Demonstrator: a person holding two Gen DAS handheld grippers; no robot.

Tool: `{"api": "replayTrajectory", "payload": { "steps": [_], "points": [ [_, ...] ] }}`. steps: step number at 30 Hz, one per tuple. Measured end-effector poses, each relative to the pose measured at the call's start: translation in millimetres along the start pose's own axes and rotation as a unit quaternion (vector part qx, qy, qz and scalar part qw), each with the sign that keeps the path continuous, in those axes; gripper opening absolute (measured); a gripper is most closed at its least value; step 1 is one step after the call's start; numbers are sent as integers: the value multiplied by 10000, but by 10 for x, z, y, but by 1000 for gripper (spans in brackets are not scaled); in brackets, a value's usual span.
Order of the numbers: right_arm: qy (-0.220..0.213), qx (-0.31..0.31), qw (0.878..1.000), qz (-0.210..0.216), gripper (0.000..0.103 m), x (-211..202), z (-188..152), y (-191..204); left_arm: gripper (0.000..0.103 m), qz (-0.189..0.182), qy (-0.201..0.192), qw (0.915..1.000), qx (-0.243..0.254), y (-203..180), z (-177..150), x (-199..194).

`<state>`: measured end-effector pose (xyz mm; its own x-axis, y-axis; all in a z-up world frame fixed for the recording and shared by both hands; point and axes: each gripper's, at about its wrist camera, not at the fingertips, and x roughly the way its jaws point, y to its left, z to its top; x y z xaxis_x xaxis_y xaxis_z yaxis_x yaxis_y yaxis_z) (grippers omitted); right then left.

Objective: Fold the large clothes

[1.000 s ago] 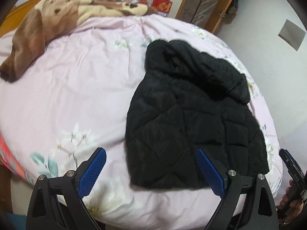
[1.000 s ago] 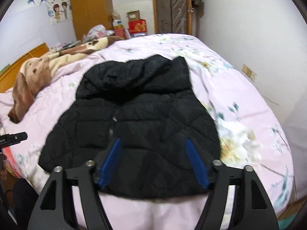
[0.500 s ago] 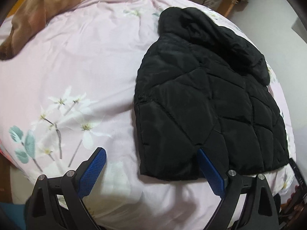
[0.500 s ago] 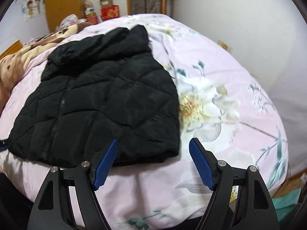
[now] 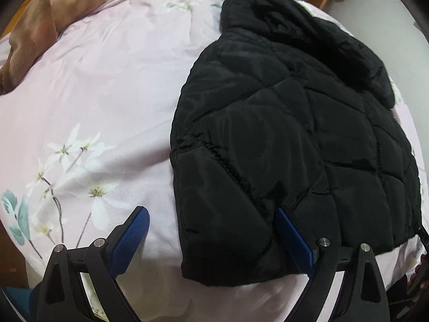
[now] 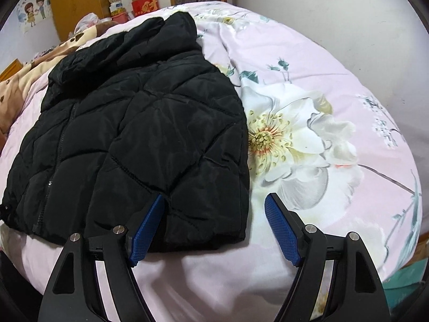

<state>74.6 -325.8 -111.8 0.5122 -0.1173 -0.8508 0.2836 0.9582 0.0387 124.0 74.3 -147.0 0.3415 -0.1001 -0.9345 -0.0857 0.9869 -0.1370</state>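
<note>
Lying flat on the pink floral bedspread [image 5: 102, 86], front up and zipped, hood toward the far end: black quilted jacket [image 5: 281, 139], sleeves apparently tucked out of sight, since none shows at either side. Bunched at the far left edge of the bed, well apart from the jacket: brown and cream blanket [image 5: 40, 24]. Hovering over the jacket's near left hem corner: left gripper [image 5: 211, 236], jaws spread wide, one blue pad over bare sheet, the other over the quilting, nothing held, no pad pressing on cloth. Poised over the near right hem corner: right gripper [image 6: 214, 228], likewise wide apart and empty, left pad above the black fabric, right pad above the big white flower [image 6: 284, 139] printed on the sheet. Judged from how things lie: sides possibly already turned in, hem not yet lifted, so the main lengthwise fold bringing hem toward hood remains, then any tidying. Probably next: closing on both hem corners together and carrying them up toward the hood.
</note>
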Motion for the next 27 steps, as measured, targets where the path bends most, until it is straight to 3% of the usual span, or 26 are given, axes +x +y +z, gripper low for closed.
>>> {"api": "replayTrajectory", "payload": {
  "steps": [7, 9, 10, 11, 14, 19, 23, 27],
  "points": [
    [281, 4, 9995, 113, 77, 182, 34, -9, 96, 189, 266, 9995, -35, -42, 28, 89],
    [288, 41, 9995, 103, 77, 192, 37, -11, 76, 55, 266, 9996, -16, -71, 27, 65],
    [295, 63, 9995, 103, 71, 188, 37, -11, 69, -23, 260, 9997, 14, -98, 23, 51],
    [295, 62, 9994, 170, 58, 177, 36, 0, 57, -122, 255, 9996, 45, -141, 12, 32],
    [284, -80, 9993, 213, 44, 142, 15, 71, 47, 93, 162, 9997, 179, -241, -16, -36],
    [109, -275, 9994, 201, 25, -19, -11, 142, 32, 51, -29, 9999, 121, -236, -45, -239],
    [-94, -308, 9993, 211, 18, -170, -31, 152, 23, 11, -218, 9995, 215, -318, -108, -438],
    [-293, -370, 9986, 256, 17, -405, -66, 151, 21, -59, -374, 9989, 270, -348, -164, -645]
  ]
}}
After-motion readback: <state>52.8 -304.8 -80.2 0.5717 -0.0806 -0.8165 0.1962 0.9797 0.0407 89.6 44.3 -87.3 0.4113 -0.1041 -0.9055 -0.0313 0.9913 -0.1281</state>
